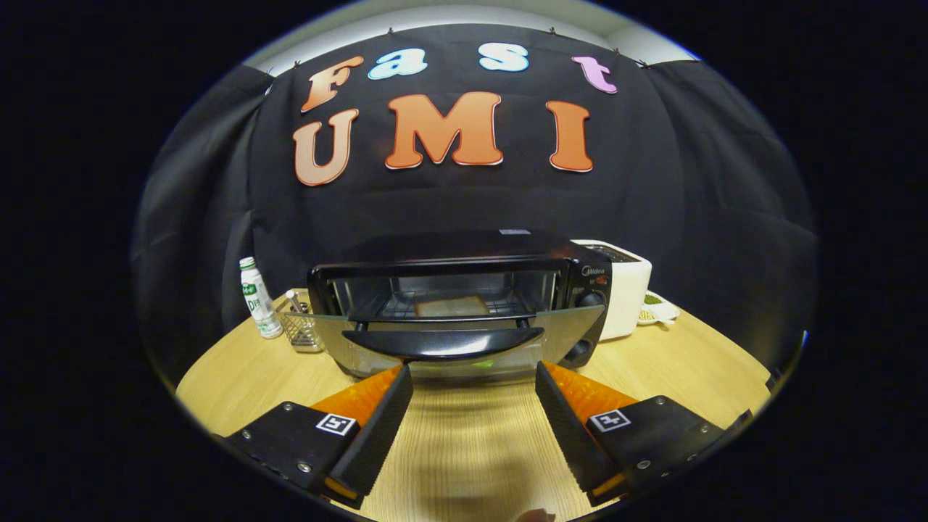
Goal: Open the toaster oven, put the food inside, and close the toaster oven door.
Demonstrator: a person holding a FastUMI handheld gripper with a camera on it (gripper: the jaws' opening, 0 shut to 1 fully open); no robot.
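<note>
A black toaster oven (464, 304) stands on the wooden table just beyond my fingers. Its glass door (449, 330) hangs open, partly lowered toward me, with the black handle (442, 342) along its front edge. Inside, a flat brownish slice of food (451, 306) lies on the wire rack. My gripper (474, 373) is open, with nothing between the fingers, its tips just short of and below the door handle.
A white bottle (258, 297) and a small wire basket (301, 328) stand left of the oven. A white appliance (625, 286) and a small dish (656, 308) sit to its right. Bare wooden table (471, 449) lies under the fingers.
</note>
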